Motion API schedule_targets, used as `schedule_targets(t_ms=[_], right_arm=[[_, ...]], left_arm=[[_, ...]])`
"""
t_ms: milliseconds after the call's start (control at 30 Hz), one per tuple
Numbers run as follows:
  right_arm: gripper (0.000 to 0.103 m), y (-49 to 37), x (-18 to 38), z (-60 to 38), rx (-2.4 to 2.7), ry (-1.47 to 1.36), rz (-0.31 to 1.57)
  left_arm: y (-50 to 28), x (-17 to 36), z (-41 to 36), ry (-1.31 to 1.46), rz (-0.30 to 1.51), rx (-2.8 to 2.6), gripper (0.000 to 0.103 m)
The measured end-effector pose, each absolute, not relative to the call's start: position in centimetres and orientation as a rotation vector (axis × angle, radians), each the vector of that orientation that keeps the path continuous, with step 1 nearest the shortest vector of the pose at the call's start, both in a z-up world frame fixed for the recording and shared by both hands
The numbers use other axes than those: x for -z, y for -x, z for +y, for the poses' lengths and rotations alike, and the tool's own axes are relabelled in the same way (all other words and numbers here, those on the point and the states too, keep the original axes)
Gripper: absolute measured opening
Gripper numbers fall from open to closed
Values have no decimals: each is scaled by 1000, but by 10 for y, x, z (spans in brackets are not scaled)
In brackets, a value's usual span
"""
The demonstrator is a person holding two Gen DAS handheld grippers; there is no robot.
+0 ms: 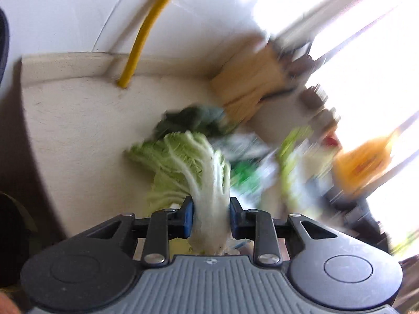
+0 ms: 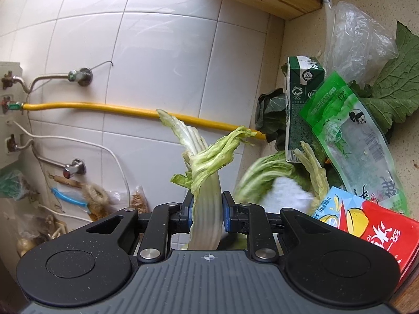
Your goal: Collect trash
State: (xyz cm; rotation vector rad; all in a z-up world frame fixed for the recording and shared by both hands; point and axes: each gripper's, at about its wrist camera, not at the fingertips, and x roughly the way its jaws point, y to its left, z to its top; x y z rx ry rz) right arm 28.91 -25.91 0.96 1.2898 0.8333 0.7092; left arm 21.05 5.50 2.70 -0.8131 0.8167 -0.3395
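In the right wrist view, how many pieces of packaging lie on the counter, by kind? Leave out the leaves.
Cartons: 2, the green carton and the red and blue carton.
Printed pouches: 1, the green pouch.
Clear plastic bags: 1, the clear bag.
Total: 4.

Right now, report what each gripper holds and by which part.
Left gripper: a cabbage leaf, clamped on its white stalk. Right gripper: a wilted cabbage leaf, also clamped on the stalk.
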Motion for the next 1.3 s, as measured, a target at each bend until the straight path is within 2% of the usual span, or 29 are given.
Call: schedule_targets(t_ms=[67, 133, 167, 233, 300, 400, 567, 733, 1033, 1300], right_arm=[[28, -288, -11, -262, -699, -1289, 823], [28, -288, -12, -263, -694, -1289, 816], [28, -288, -13, -264, -690, -1285, 812], [28, -287, -13, -266, -685, -1285, 806], [28, -286, -13, -268, -678, -1287, 805], [28, -286, -12, -269, -674, -1288, 804], [28, -285, -12, -271, -670, -1291, 794], [28, -286, -16, -272, -677, -1283, 786], [28, -298, -31, -244, -719, -1219, 816], [28, -294, -51, -193, -769, -1139, 838]], left_arm=[[-209, -26, 63, 888, 784, 356, 24], [-217, -21, 54, 744, 880, 264, 23], [-220, -17, 54, 760, 898, 262, 23], [-219, -18, 61, 900, 843, 345, 23], [-218, -27, 60, 857, 789, 357, 24], [-226, -19, 54, 772, 898, 287, 23], [-212, -34, 84, 1025, 651, 376, 24], [-207, -40, 101, 1024, 679, 331, 23], [-174, -70, 111, 958, 557, 306, 24], [-139, -67, 136, 916, 527, 262, 24]])
